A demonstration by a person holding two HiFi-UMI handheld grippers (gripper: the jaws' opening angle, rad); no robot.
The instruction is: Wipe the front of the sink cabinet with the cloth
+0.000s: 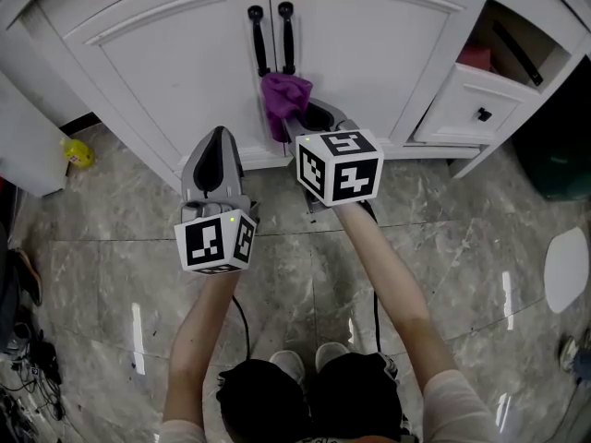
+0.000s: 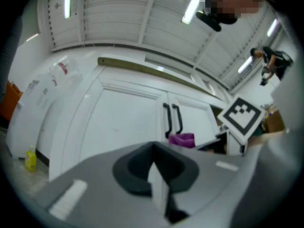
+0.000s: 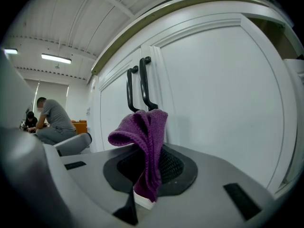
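The left tongs [image 1: 218, 144] are clenched, empty, near the sink cabinet [image 1: 175, 53]. The cloth [image 1: 283, 95], judged soft, light and limp, is gripped by one fold in the right tongs [image 1: 303, 123], below the door handles [image 1: 273, 35]; a bunched hold is advised.

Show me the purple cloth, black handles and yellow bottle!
purple knitted cloth [image 3: 147, 146], right gripper view, its hanging fold.
black cabinet door handles [image 1: 287, 35], head view, right handle's bar.
small yellow bottle [image 1: 78, 153], head view, its body.

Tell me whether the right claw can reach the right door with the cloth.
Probably yes. The right claw is shut on the cloth, close in front of the right door near its handle, and nothing stands between them.
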